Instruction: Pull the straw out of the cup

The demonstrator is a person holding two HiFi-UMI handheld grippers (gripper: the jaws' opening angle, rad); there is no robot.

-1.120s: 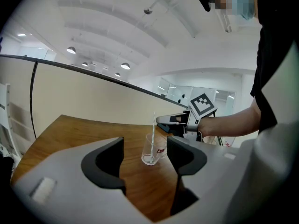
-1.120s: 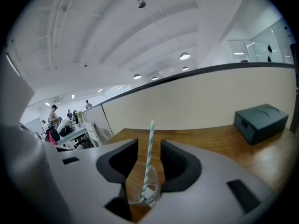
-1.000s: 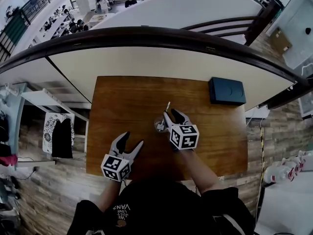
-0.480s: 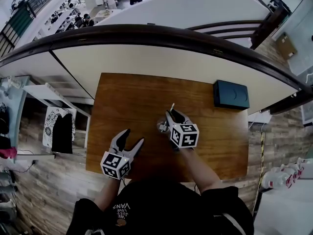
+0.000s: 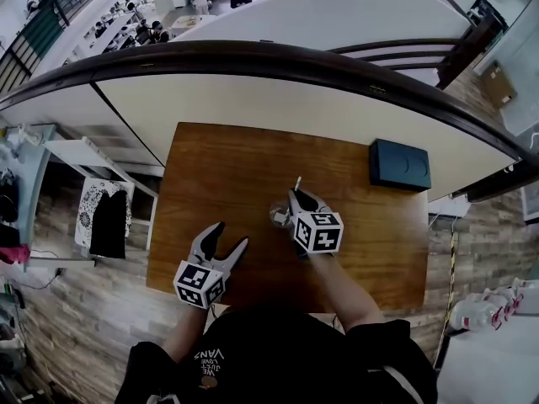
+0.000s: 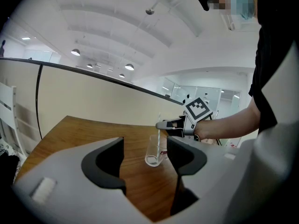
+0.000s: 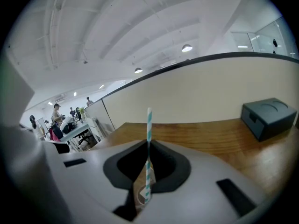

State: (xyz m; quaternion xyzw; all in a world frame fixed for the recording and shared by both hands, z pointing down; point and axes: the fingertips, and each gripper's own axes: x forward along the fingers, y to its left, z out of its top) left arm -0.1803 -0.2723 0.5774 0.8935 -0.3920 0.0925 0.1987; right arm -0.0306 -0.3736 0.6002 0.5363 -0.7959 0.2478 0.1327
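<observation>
Cup (image 6: pixel 154 150) is stood upright near the middle of the surface (image 5: pixel 210 167), well clear of all four edges. Straw (image 7: pixel 149 125) is seated in it, long axis close to vertical, top end well above the rim, lower end seen at the cup's bottom.

Right gripper (image 5: pixel 295 199) is placed directly over the cup from the near-edge side, jaws closed on the straw at about rim height. The straw is seen running straight up through the pinch.

Left gripper (image 5: pixel 229 241) is held toward the near left corner, jaws wide apart, nothing between them; the cup is not steadied by it.

A dark box (image 5: pixel 400 165) is noted at the far right corner, well apart.

Judgement: removal is to be made straight upward along the straw's axis. A sideways pull is likely to tip the unheld cup.
</observation>
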